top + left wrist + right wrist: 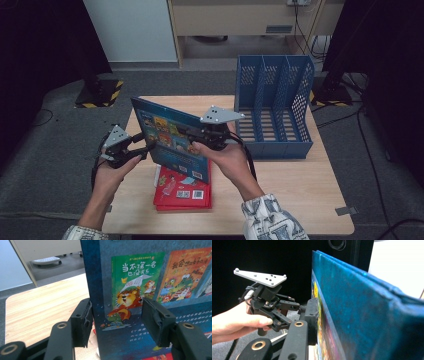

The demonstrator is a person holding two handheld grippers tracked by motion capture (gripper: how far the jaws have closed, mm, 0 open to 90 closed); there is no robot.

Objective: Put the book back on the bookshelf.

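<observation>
A blue picture book is held up on edge, tilted, above the wooden table. My right gripper is shut on its right part. One black pad presses flat on the cover, and the other jaw is hidden behind the book. My left gripper stands at the book's spine edge with its jaws apart. One pad is beside the spine, the other in front of the cover. A red book lies flat below.
A blue three-slot file rack stands upright at the table's back right. Bare tabletop stretches to the left of the books. Black stands and cables sit on the floor around the table.
</observation>
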